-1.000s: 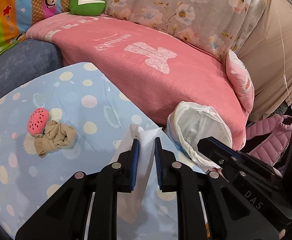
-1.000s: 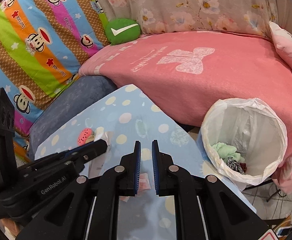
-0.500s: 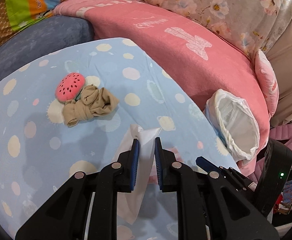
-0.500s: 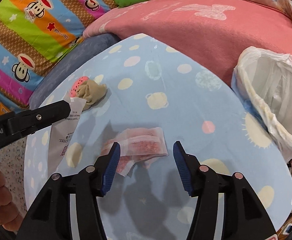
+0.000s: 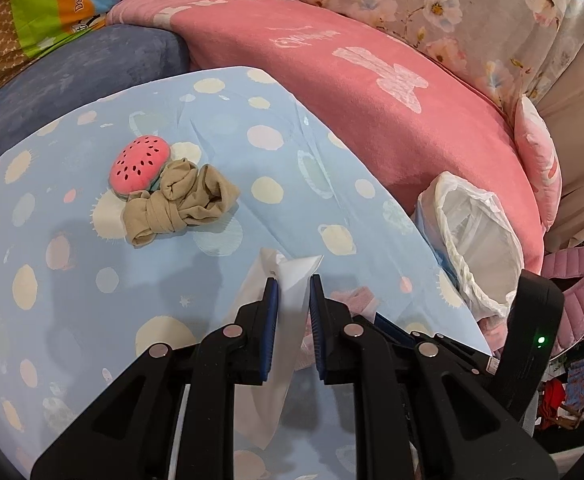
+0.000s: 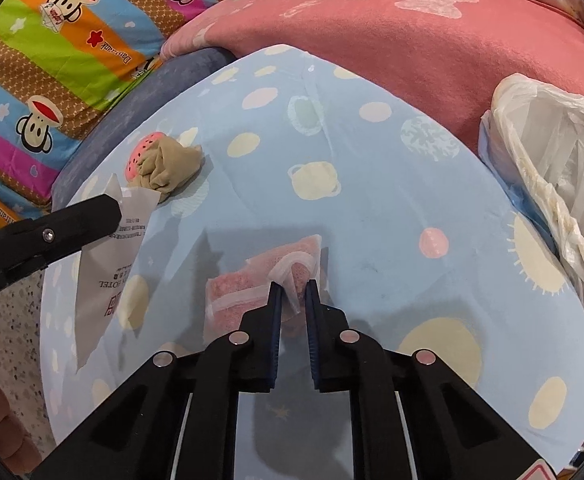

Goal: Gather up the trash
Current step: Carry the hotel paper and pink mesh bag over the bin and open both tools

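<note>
My left gripper is shut on a white paper wrapper and holds it just above the blue spotted tablecloth. The right wrist view shows that wrapper hanging at the left. My right gripper has its jaws closing, and the pads pinch a fold of a pink packet lying on the cloth. A bin lined with a white bag stands open at the table's right edge, also seen in the left wrist view.
A watermelon toy and a knotted beige sock lie on the far left of the cloth. A pink blanket covers the sofa behind. A striped cartoon cushion is at the left.
Both grippers sank toward the table. The right jaws opened over the pink packet, then closed on a fold of it. The left kept its hold on the white wrapper.
</note>
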